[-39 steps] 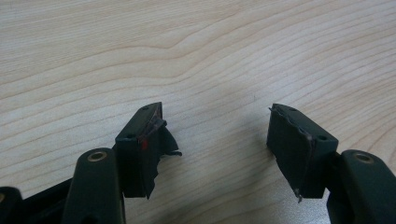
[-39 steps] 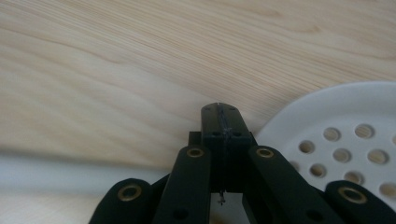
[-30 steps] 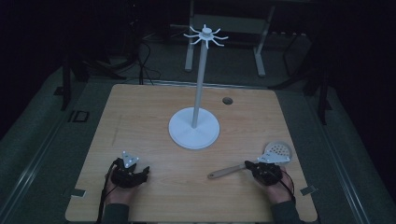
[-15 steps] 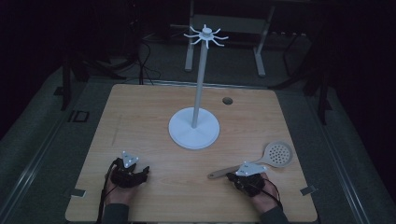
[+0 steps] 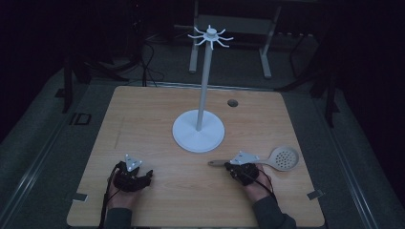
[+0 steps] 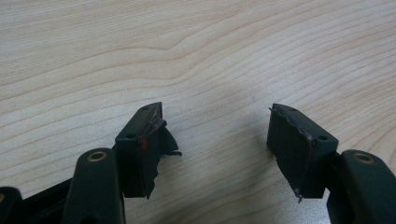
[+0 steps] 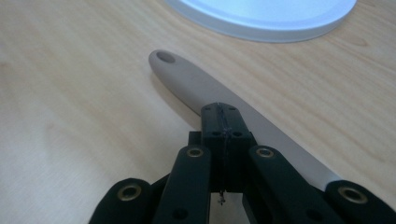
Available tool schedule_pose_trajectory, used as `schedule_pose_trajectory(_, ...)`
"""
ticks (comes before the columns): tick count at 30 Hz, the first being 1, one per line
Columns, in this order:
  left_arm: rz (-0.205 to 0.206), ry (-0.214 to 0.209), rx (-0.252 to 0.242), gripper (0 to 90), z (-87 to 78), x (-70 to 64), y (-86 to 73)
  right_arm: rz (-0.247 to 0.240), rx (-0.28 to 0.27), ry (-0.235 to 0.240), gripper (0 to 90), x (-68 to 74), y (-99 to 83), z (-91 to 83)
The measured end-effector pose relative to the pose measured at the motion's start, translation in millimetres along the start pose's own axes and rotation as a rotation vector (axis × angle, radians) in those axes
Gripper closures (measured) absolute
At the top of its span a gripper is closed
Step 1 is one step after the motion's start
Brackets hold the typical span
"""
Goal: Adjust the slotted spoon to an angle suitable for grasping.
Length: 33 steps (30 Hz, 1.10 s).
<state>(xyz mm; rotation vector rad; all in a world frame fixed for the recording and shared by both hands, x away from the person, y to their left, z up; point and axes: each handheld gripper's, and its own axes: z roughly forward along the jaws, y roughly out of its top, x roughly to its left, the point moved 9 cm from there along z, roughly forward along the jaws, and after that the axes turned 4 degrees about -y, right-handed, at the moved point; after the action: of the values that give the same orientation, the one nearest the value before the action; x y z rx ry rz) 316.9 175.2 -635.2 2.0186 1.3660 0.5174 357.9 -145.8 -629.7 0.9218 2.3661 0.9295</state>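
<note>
- The right hand-held gripper [image 7: 223, 122] has its 2 jaws pressed together, over the handle of the skimmer spoon [image 7: 201, 88].
- That spoon lies flat on the worktop [image 5: 153, 119], near the white stand [image 5: 198, 131].
- The left hand-held gripper [image 6: 215, 135] rests wide apart, holding nothing.

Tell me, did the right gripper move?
Yes. The right gripper slid left along the spoon, toward its handle end, closer to the stand's white base.
</note>
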Motion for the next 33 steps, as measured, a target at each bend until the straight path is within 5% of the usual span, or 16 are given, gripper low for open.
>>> schedule_pose_trajectory(10,-0.006,0.000,-0.005,37.0,-0.8,0.3,0.5,-0.007,0.040,0.002,89.6,-14.2,12.8,14.2)
schedule_pose_trajectory(16,-0.003,-0.003,-0.004,36.9,-0.2,-0.1,0.4,-0.075,0.044,0.062,75.6,-25.4,21.0,2.2)
schedule_pose_trajectory(25,-0.002,-0.001,-0.001,36.9,0.1,0.0,0.2,-0.125,0.143,0.093,55.8,-50.2,19.7,-2.1)
schedule_pose_trajectory(33,-0.004,0.000,-0.001,36.9,0.5,-0.4,0.1,-0.158,0.210,0.136,50.6,-60.5,3.6,2.2)
